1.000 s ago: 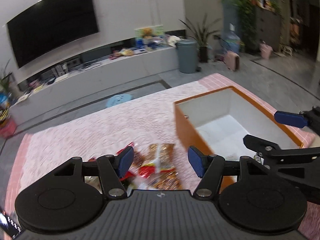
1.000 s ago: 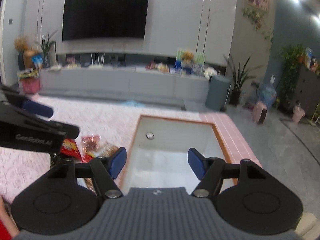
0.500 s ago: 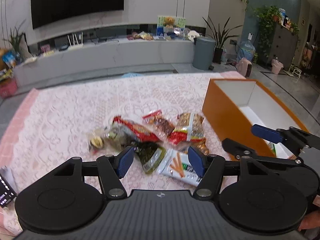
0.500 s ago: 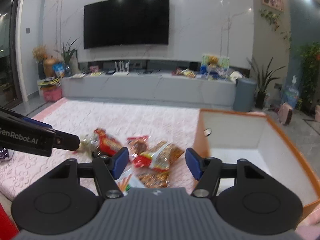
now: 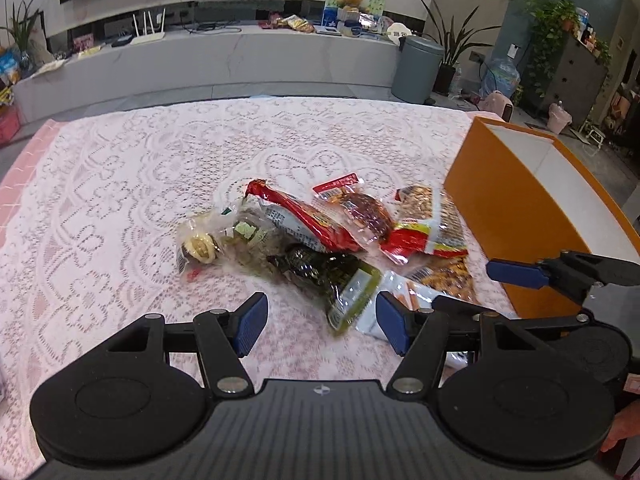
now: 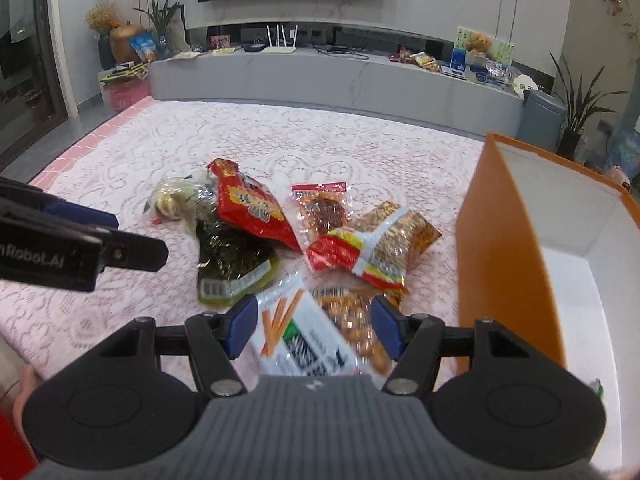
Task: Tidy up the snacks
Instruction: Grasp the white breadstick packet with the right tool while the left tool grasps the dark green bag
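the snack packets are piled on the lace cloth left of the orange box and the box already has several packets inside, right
Not quite. The snack packets do lie piled on the lace cloth, left of the orange box, but the right wrist view shows only bare white where the box's inside is visible, with no packets in it.

My left wrist camera tilted down along its fingers, close over the snack pile [image 5: 320, 240] at frame centre, my right wrist camera likewise, both sharing that pile [image 6: 288, 240], orange box [image 5: 512, 216] at right [image 6: 504, 248].

My left gripper [image 5: 322, 322] and right gripper [image 6: 312, 326] tilt downward, fingers [image 5: 250, 322] spread apart, nothing between them.
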### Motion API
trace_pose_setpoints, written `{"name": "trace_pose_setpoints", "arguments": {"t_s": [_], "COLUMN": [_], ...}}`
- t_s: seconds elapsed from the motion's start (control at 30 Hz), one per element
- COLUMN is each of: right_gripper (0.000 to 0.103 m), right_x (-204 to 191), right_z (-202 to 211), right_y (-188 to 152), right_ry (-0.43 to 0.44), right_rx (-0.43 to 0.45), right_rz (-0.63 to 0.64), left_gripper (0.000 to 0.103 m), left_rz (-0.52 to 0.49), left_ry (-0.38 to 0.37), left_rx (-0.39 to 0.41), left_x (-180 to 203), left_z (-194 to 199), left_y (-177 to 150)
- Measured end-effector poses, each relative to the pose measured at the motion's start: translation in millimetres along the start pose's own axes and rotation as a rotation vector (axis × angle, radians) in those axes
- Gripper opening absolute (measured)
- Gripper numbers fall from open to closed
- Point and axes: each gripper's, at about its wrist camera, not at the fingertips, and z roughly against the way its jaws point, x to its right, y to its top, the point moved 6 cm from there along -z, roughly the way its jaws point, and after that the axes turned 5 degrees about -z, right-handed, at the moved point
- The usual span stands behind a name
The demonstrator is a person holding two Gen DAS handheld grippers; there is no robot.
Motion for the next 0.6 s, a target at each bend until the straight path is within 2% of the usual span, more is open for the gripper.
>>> {"name": "trace_pose_setpoints", "arguments": {"t_s": [0.13,0.27,0.4,0.47,0.6], "right_gripper": [0.062,0.062,0.062,0.064,0.073], "right_x": [-6,1,6,3,-10], "right_z": [-24,-36,-35,-36,-38], "right_y": [5,-4,-11,-12,-15], "right_ry": [0.007,0.037,0.052,0.07,0.062], "right_rx": [-0.032,-0.089,-0.102,-0.105,-0.103], "right_rz": [0.011,-0.04,-0.065,-0.058,0.028], "left_gripper": [0.073,0.072,0.072,0.072,0.072], "left_rz": [0.045,0.125,0.148,0.155,0.188], "left_ry": [-0.014,-0.055,-0.01,-0.013,-0.04], "left_rx": [-0.036,-0.028,-0.012,-0.012,-0.024], "left_x": [-6,-13,-20,-21,-20], "left_z": [-22,-46,-59,-63,-75], "left_y": [2,-1,-2,-1,-1]}}
